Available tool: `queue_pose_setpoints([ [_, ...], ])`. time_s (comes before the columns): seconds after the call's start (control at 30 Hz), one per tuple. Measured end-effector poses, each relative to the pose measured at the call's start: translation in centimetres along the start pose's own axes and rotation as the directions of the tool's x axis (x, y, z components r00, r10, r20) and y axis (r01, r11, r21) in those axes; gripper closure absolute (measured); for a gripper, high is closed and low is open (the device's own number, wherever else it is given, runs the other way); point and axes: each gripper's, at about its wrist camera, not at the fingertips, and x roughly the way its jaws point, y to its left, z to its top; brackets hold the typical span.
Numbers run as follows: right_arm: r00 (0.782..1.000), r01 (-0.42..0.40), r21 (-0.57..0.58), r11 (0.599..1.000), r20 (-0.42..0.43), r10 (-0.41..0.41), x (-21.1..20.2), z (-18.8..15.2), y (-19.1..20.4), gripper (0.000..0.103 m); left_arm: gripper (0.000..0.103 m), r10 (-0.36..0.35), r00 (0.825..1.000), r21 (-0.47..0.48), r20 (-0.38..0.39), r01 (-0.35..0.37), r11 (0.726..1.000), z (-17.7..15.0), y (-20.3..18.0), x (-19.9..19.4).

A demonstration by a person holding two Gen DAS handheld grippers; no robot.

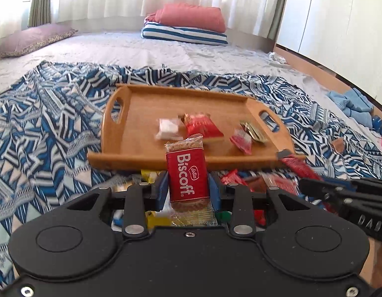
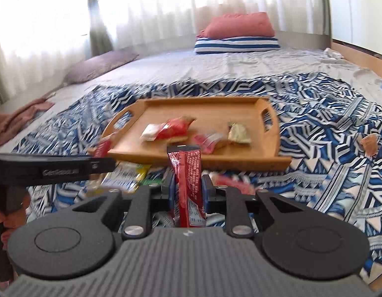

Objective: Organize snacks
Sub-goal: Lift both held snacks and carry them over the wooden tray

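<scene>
Left gripper point(image 1: 188, 189) grasps a red Biscoff packet point(image 1: 186, 177) upright between its blue pads, just short of the wooden tray's point(image 1: 141, 159) near rim. Right gripper point(image 2: 188, 190) is clenched on a red snack stick point(image 2: 188, 185), also upright, before the same rim. Tray sits on a blue-and-white patterned cloth point(image 1: 49, 128) spread over the bed. On the tray: a white packet point(image 1: 168, 128), a red packet point(image 1: 203, 127) touching it, a small red wrapper point(image 1: 241, 139) and a gold-green wrapper point(image 1: 254, 131) toward its right handle. Loose snacks point(image 2: 131, 175), blurred, lie on the cloth below the tray's near rim.
</scene>
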Motion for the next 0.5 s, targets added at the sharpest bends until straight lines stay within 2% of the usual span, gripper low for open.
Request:
queue_pose_setpoints([
  [0.27,0.999,0.049,0.074,0.996,0.017,-0.051,2.0,3.8,-3.1,0.077,0.070,0.010,1.000,-0.008,0.001,-0.010,1.000,3.8,1.2,2.0],
  [0.5,0.998,0.070,0.141,0.988,-0.003,-0.071,5.3,7.2,-5.8,0.077,0.070,0.044,0.999,0.000,-0.002,-0.044,0.999,6.6,2.6,5.5],
])
